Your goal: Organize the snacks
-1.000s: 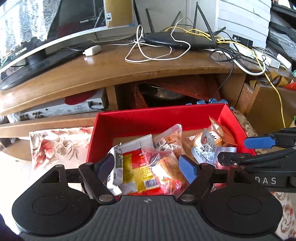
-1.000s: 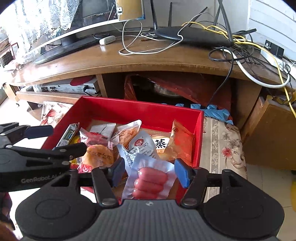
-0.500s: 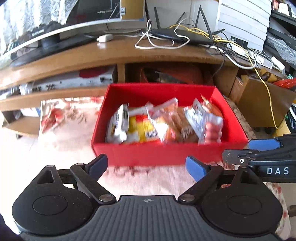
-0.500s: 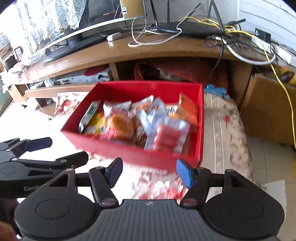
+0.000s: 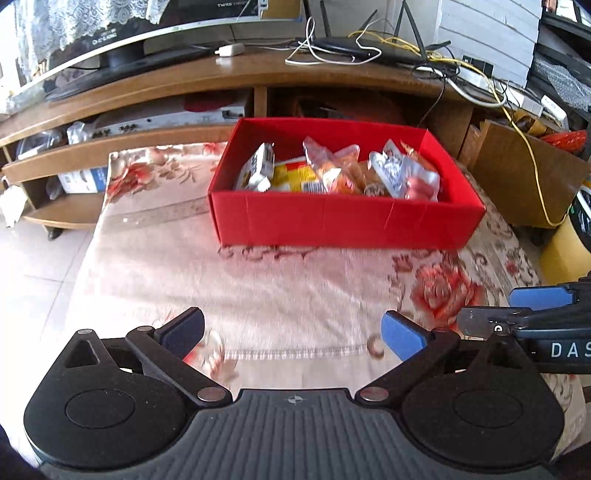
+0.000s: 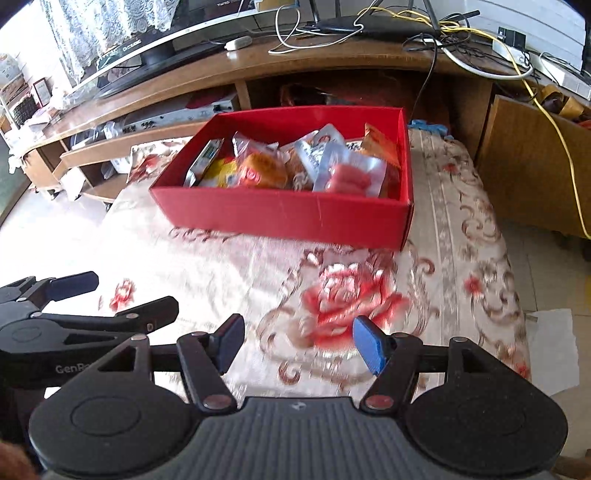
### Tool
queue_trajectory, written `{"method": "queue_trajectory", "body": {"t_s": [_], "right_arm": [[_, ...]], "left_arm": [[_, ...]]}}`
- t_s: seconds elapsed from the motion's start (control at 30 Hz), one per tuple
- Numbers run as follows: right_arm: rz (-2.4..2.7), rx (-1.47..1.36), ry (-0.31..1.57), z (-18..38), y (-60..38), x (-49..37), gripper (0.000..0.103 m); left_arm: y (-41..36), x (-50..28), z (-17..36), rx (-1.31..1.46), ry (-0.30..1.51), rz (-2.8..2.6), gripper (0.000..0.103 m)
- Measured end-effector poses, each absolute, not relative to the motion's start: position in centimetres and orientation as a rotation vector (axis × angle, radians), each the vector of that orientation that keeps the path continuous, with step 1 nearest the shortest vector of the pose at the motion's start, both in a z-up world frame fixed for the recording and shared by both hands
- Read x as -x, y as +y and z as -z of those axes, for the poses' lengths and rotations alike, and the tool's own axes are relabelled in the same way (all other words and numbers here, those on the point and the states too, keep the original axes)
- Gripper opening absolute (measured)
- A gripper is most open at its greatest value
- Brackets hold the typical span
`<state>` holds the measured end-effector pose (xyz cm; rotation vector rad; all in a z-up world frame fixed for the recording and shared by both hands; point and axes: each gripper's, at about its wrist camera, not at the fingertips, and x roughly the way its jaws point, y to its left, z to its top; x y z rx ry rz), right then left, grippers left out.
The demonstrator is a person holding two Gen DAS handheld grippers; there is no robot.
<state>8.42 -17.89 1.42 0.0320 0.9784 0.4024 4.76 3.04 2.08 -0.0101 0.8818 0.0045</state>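
A red box [image 5: 343, 221] [image 6: 288, 214] sits on the floral cloth, filled with several snack packets. Among them are a sausage pack [image 6: 347, 177] at the right, a bun pack [image 6: 262, 171], a yellow packet [image 5: 295, 177] and a white packet [image 5: 258, 170] at the left. My left gripper [image 5: 291, 328] hovers over the cloth in front of the box; its jaws are opening and nothing is between them. My right gripper [image 6: 298, 341] stands beside it, also short of the box, open and holding nothing. Each gripper shows at the edge of the other's view.
The floral cloth [image 5: 258, 288] covers a low surface with tiled floor at the left. Behind the box runs a wooden TV stand [image 5: 184, 85] with a screen, a router [image 6: 369, 26] and tangled cables. A brown cabinet [image 5: 524, 177] stands at the right.
Both grippers have pulled back from over the box to above the cloth in front of it. The left jaws have widened. The snacks that lay between the fingers now rest in the box.
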Motion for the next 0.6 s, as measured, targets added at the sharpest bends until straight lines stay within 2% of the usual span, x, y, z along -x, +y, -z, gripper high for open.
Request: {"method": "queue_trajectory", "body": {"t_s": [0.3, 0.6], "right_arm": [[-0.422, -0.033, 0.978, -1.4, -17.7, -6.8, 0.068], [-0.425, -0.042, 0.973, -1.7, -17.7, -6.5, 0.068]], "left_arm": [[1.9, -3.2, -2.8, -0.11, 0.852, -0.089, 0.103], [2.4, -2.8, -2.8, -0.062, 0.841, -0.069, 0.102]]}}
